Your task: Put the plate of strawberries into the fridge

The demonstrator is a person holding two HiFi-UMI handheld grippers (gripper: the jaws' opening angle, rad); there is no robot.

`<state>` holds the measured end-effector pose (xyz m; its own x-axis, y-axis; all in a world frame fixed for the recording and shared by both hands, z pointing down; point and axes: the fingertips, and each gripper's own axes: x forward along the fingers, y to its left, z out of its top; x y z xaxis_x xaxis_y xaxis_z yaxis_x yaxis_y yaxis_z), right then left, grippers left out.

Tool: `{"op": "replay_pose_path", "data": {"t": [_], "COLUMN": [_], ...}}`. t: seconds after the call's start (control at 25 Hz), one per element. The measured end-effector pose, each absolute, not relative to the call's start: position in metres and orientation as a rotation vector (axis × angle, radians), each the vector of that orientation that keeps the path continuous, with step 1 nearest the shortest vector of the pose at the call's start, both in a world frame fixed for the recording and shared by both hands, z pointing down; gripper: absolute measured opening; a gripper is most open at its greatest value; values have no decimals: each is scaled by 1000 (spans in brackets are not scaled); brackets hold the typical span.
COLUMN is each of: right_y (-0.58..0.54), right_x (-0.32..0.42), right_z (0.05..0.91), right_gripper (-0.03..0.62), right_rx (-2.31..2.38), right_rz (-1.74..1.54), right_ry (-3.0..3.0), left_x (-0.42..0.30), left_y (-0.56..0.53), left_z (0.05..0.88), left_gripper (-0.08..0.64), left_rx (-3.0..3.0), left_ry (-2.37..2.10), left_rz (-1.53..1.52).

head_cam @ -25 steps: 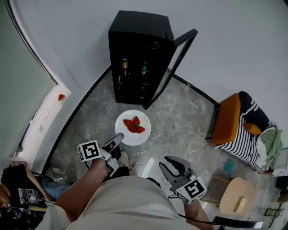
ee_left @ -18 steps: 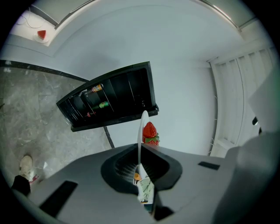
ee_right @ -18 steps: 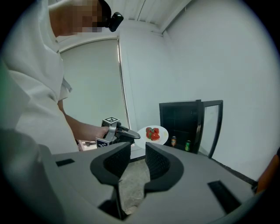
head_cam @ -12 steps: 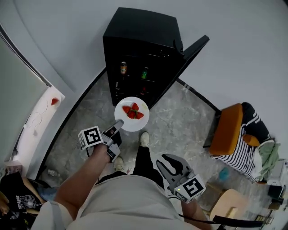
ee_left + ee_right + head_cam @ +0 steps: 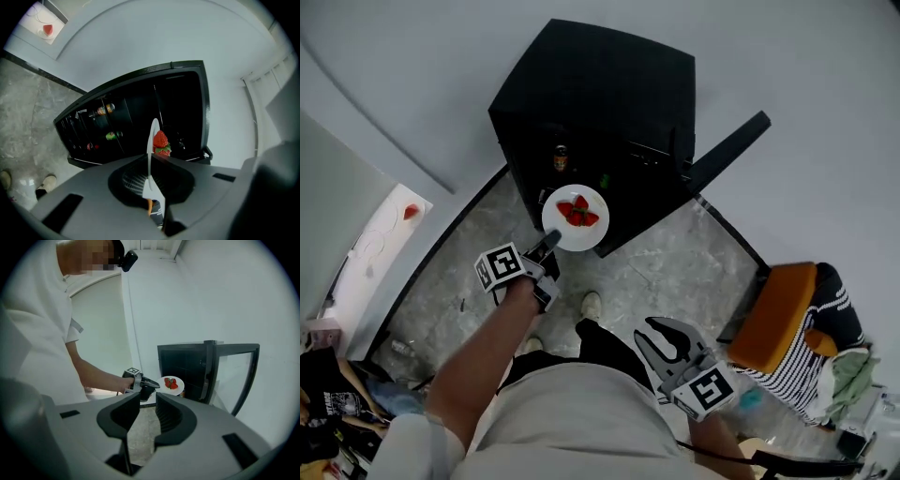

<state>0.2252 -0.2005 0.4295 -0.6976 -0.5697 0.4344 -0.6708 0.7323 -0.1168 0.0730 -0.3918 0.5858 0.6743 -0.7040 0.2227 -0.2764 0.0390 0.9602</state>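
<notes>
The fridge (image 5: 609, 84) interior is lost in darkness, and the bottle (image 5: 106, 109) labels are unreadably small

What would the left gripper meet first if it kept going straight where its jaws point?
The left gripper, clamped on the rim of the plate, points into the open fridge. It would likely pass the opening and meet the dark inside first. The bottles sit left of that line. Depth inside is unclear.

Orange chair (image 5: 778, 314) beside striped cloth (image 5: 806, 370), grey marble floor (image 5: 675, 272), white ledge (image 5: 384, 234) at left
</notes>
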Motion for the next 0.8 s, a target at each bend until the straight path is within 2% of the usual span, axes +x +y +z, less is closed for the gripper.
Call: {"op": "replay_pose_path", "data": {"t": [0.8], "right_y": [-265], "right_x": [332], "right_z": [463], "right_gripper": [115], "right_rx": [955], "right_rz": [544], "right_ry": [-2417], "left_x": [111], "left_y": [-568], "left_z": [713], "left_gripper": [20], "left_rx": [1369], "left_ry": [-1075], "left_rz": [-384]}}
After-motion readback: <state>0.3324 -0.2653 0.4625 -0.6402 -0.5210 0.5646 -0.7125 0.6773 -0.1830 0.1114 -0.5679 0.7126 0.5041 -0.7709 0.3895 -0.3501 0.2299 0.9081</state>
